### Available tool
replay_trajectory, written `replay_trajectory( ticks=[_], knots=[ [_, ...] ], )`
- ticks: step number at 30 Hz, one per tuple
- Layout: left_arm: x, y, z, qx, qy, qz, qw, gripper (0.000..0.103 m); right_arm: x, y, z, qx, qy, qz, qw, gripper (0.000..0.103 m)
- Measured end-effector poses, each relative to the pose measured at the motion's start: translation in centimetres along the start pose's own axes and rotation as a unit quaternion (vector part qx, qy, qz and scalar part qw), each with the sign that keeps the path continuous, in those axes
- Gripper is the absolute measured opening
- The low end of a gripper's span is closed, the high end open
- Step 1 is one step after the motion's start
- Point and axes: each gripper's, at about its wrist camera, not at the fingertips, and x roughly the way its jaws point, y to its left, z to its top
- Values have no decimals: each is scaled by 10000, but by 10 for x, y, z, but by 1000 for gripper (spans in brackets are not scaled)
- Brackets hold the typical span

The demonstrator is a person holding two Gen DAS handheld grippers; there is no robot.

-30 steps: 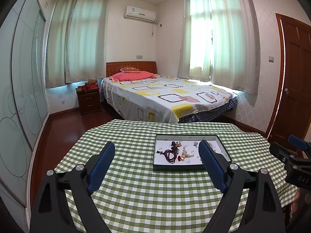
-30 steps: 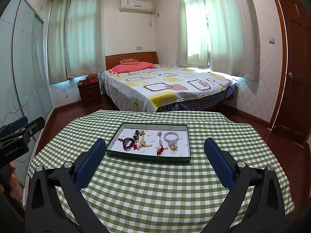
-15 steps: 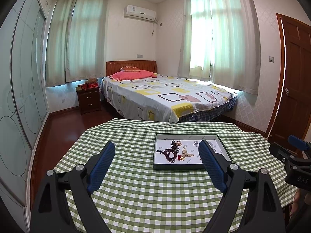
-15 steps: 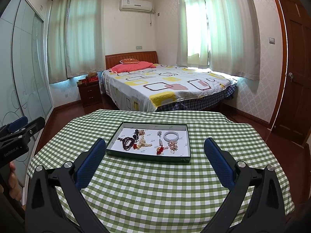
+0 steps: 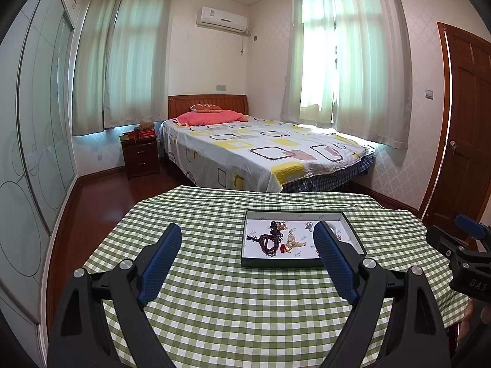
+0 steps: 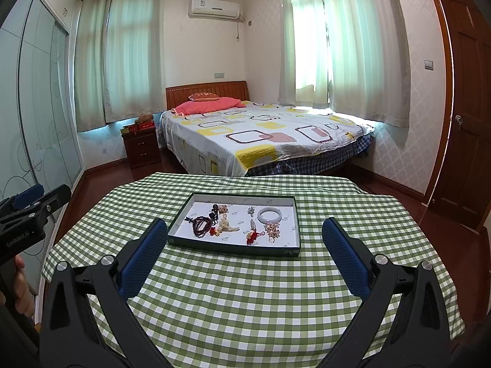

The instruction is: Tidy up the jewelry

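Observation:
A shallow dark green tray (image 6: 233,250) with a white floor lies on the green checked tablecloth (image 6: 245,300). In it lie a dark red bead string (image 6: 201,225), a white bangle (image 6: 270,213), a red tassel charm (image 6: 252,236) and several small pale pieces. The tray also shows in the left wrist view (image 5: 276,264). My left gripper (image 5: 247,231) is open and empty, above the table short of the tray. My right gripper (image 6: 245,227) is open and empty, also short of the tray.
The table's far edge (image 6: 233,178) faces a bed (image 6: 260,135). A nightstand (image 6: 141,147) stands left of the bed and a wooden door (image 6: 466,107) is at the right. The other gripper shows at each view's side.

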Motion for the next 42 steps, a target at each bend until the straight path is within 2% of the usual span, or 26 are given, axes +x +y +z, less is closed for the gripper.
replay_trajectory(
  ticks=[18,25,35,37,42],
  knots=[
    [-1,0,0,-47,7,30,10000,85,1,1,-1,1,15,-5,10000,98],
    [3,-3,-1,-26,154,-110,9998,85,5,1,-5,-20,60,1,10000,98],
    [8,-4,-4,34,186,6,9998,85,10,0,-8,-8,102,-11,9999,98],
    [14,-3,-4,28,249,81,9997,85,15,-2,-11,18,131,-33,9999,98],
    [45,5,-14,-61,731,46,9973,85,33,-11,-19,165,309,-67,9994,98]
  ],
)
